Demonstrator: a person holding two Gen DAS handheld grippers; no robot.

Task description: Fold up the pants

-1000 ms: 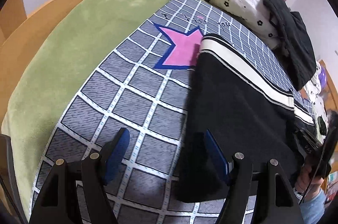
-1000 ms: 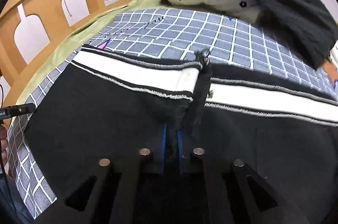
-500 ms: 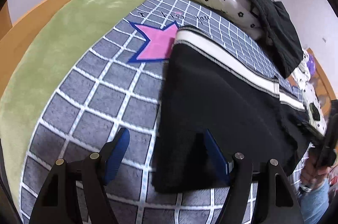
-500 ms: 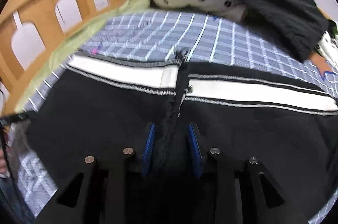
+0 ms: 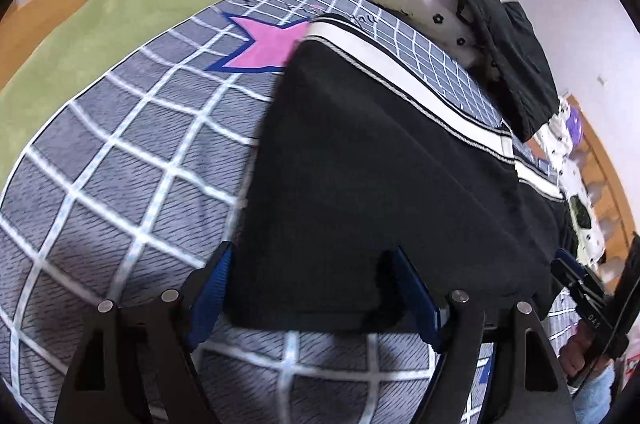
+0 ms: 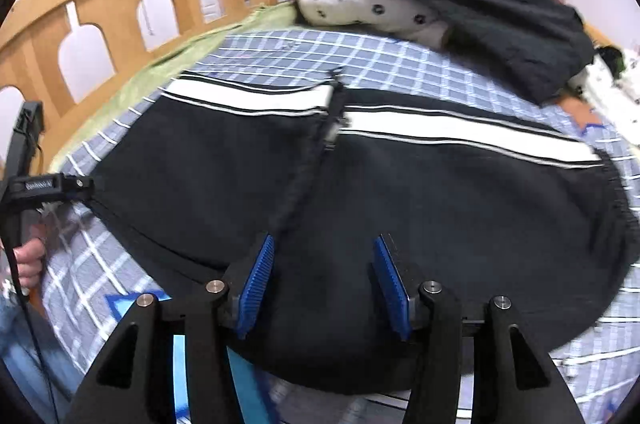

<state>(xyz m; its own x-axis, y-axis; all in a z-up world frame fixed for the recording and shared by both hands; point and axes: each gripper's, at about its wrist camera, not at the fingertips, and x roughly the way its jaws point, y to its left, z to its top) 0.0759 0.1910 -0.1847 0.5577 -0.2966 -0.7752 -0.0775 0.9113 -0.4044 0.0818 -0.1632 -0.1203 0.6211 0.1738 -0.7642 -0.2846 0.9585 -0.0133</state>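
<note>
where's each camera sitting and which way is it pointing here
Left wrist: rides the left claw, angled down along its open blue-padded fingers at the near corner of the black pants and the checked bedspread; the other claw and a hand show at far right.
Right wrist: rides the right claw, angled down across the pants' white-striped waistband toward the wooden headboard; its jaws have just been opening, pads off the cloth; the left claw shows at far left.
Shared: pants, bedspread, spotted pillow, each other's claw.
</note>
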